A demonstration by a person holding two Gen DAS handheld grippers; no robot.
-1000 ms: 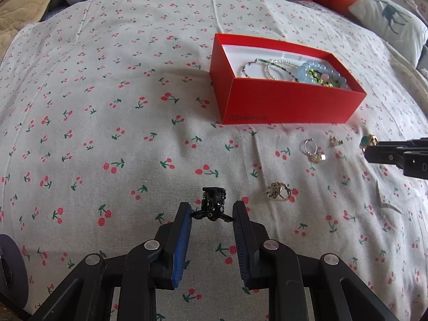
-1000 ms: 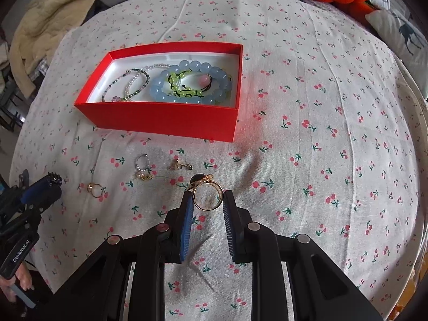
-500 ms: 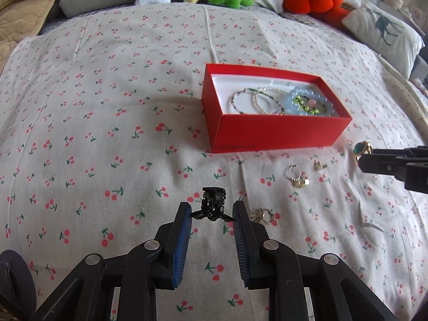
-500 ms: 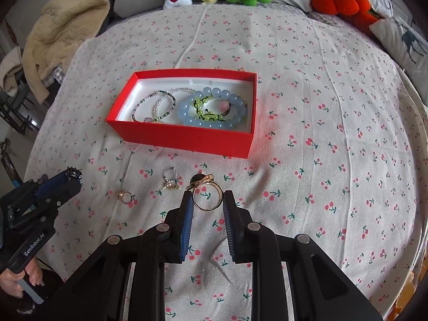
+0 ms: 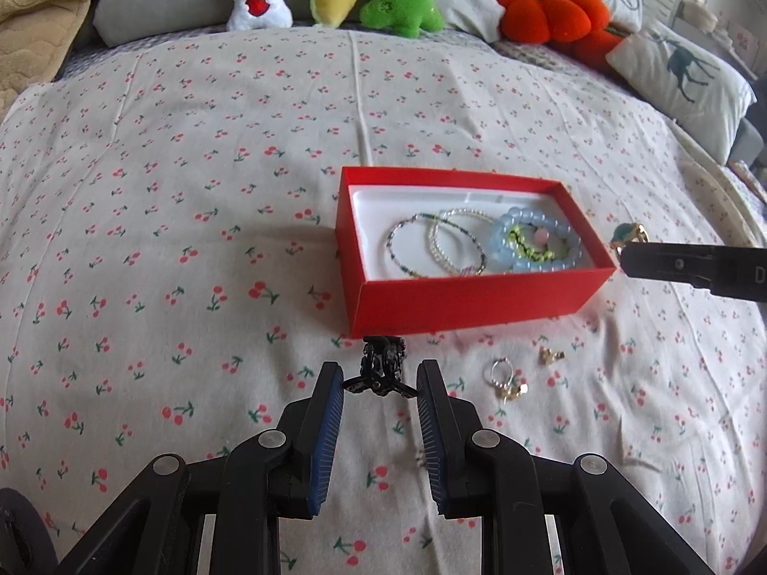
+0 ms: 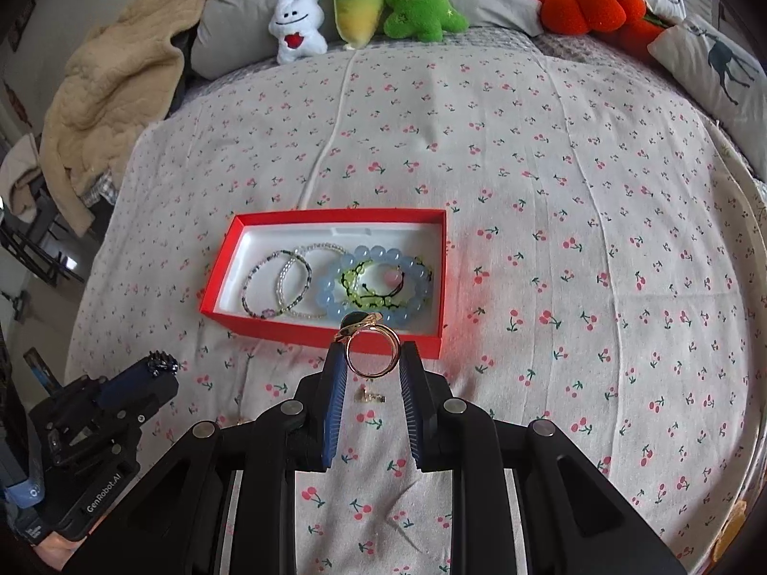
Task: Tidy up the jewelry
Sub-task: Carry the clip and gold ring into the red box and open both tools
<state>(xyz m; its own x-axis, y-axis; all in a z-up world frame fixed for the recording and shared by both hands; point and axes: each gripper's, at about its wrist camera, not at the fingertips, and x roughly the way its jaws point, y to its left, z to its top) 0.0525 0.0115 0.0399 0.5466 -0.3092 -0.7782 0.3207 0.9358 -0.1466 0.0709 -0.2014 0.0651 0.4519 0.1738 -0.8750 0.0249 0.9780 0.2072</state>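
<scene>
Pinching a small black spiky ornament [image 5: 382, 373] between its blue ribbed pads, the left gripper [image 5: 381, 385] is hovering above a white bedsheet printed with small red cherries [image 5: 191, 239]. The ornament is sitting at the very fingertips, clear of the sheet, just in front of the near wall of a shallow red cardboard box with a white lining [image 5: 470, 302].

The right gripper [image 6: 371, 359] is clamping a gold ring with a dark green stone [image 6: 371, 350] between its own blue pads, the band standing upright and the stone on top. In the right wrist view the ring is overlapping the box's near wall [image 6: 307, 333].

Inside the box, two thin beaded bracelets [image 6: 283, 282] are lying side by side toward the left, and a chunky pale blue bead bracelet [image 6: 378, 287] is lying toward the right with a yellow-green beaded bracelet [image 6: 364, 287] inside its loop.

On the sheet in front of the box, a silver hoop earring with a gold charm [image 5: 505, 381] and a small gold stud [image 5: 549, 355] are lying near each other, apart from both grippers.

Plush toys are lining the far edge of the bed: a white rabbit [image 6: 297, 28], a yellow-green radish [image 6: 358, 5], a green tree [image 6: 422, 2] and an orange pumpkin [image 6: 589, 5].
</scene>
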